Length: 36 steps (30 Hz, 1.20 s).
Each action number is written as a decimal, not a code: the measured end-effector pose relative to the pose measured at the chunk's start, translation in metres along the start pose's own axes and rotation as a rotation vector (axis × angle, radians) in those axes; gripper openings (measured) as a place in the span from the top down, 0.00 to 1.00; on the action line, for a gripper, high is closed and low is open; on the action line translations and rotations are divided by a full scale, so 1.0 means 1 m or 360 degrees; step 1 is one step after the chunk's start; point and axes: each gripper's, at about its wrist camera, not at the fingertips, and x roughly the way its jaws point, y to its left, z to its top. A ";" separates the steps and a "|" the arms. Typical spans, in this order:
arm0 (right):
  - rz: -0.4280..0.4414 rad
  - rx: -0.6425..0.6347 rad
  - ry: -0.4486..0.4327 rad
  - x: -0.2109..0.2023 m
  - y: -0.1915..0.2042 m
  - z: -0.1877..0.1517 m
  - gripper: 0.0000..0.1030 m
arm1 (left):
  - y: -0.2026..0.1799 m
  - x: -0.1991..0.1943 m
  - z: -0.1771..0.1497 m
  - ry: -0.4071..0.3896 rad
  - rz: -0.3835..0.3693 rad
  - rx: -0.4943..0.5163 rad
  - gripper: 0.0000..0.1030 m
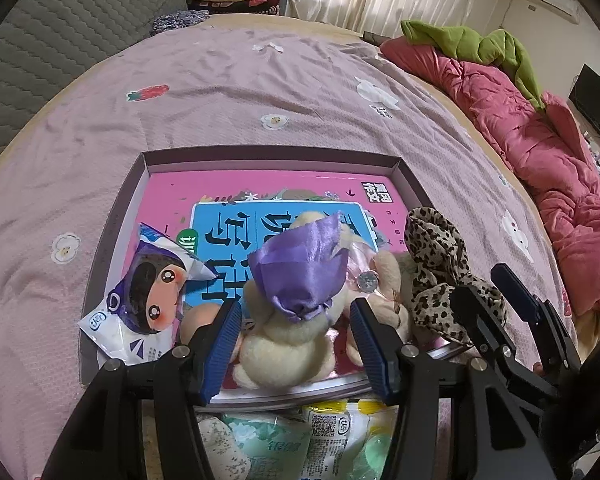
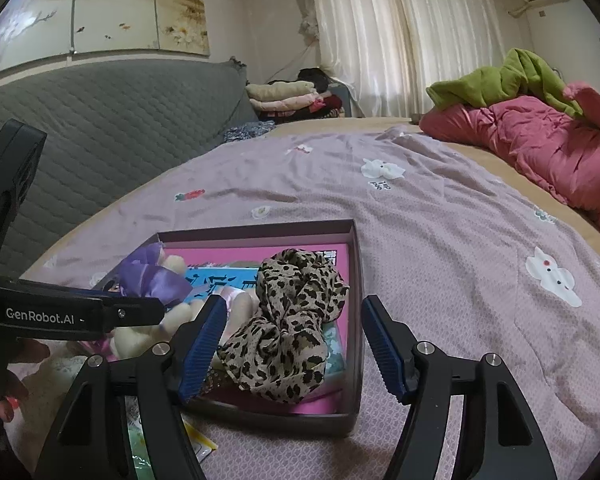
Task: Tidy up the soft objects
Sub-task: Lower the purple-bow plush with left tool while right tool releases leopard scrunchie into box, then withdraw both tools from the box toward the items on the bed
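While both tongs gape: L tongs (image 1: pixel 296 344) astride plush toy (image 1: pixel 284 340) | R tongs (image 2: pixel 294 344) by leopard scarf (image 2: pixel 288 328), in box (image 2: pixel 356 280)

Book (image 1: pixel 276 196) cover largely hidden under plush toy (image 1: pixel 288 332); packets (image 1: pixel 300 440) cut off by bottom edge

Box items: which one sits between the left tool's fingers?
The plush toy with the purple satin cloth, framed by the open left tool. The leopard scarf lies right of it, the cartoon-face packet left, both outside the fingers.
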 end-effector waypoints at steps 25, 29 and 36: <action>-0.0059 -0.0038 0.0003 -0.005 0.003 -0.004 0.28 | 0.018 -0.014 -0.003 -0.0033 0.0022 -0.0070 0.45; -0.0064 -0.0064 0.0003 -0.008 0.007 -0.005 0.28 | 0.022 -0.020 -0.007 -0.0041 0.0010 -0.0098 0.45; -0.0078 -0.0075 0.0001 -0.016 0.012 -0.005 0.28 | 0.034 -0.035 -0.012 -0.0095 -0.0003 -0.0157 0.45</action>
